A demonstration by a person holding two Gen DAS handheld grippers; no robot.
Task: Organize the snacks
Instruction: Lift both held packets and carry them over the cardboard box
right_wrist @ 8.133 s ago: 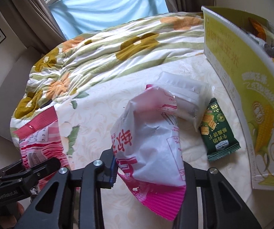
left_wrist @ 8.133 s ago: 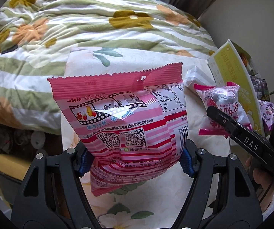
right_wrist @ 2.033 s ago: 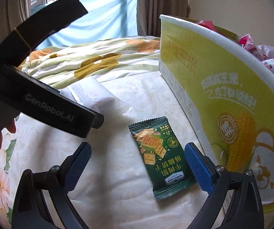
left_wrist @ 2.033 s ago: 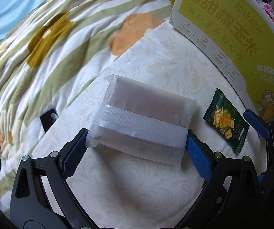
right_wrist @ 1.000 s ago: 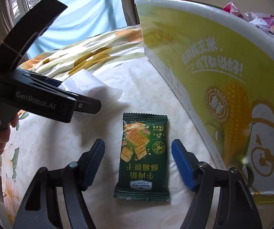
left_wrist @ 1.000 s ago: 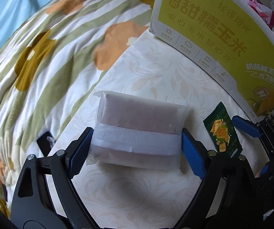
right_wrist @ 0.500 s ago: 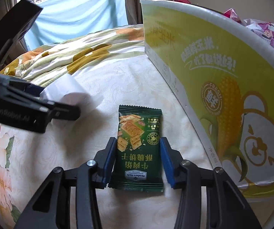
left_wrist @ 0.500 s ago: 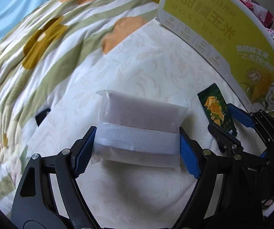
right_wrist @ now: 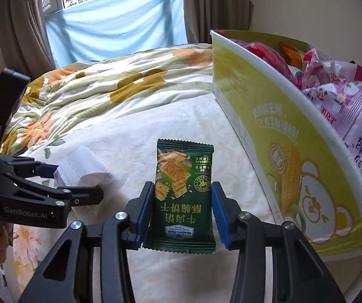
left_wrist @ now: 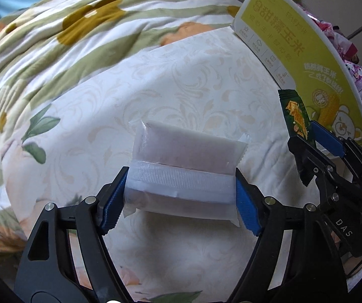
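Observation:
My left gripper (left_wrist: 181, 197) is shut on a white translucent snack pack (left_wrist: 183, 166) and holds it above the cream bedspread. My right gripper (right_wrist: 181, 212) is shut on a dark green cracker packet (right_wrist: 182, 189), lifted off the bed. That packet also shows in the left wrist view (left_wrist: 297, 116), with the right gripper (left_wrist: 307, 146) at the right. The left gripper (right_wrist: 75, 184) and the white pack (right_wrist: 85, 169) show at the left of the right wrist view. A yellow-green corn box (right_wrist: 282, 136) stands to the right, holding pink and purple snack bags (right_wrist: 352, 111).
A floral quilt (left_wrist: 67, 38) is bunched at the far side of the bed. A window with a blue cloth (right_wrist: 118, 22) and curtains lies beyond. The box wall (left_wrist: 294, 48) is close to the right gripper.
Both grippers have closed on their packs and lifted them off the bed. The green packet now stands upright in the right gripper, and the view over the box rim shows more bags.

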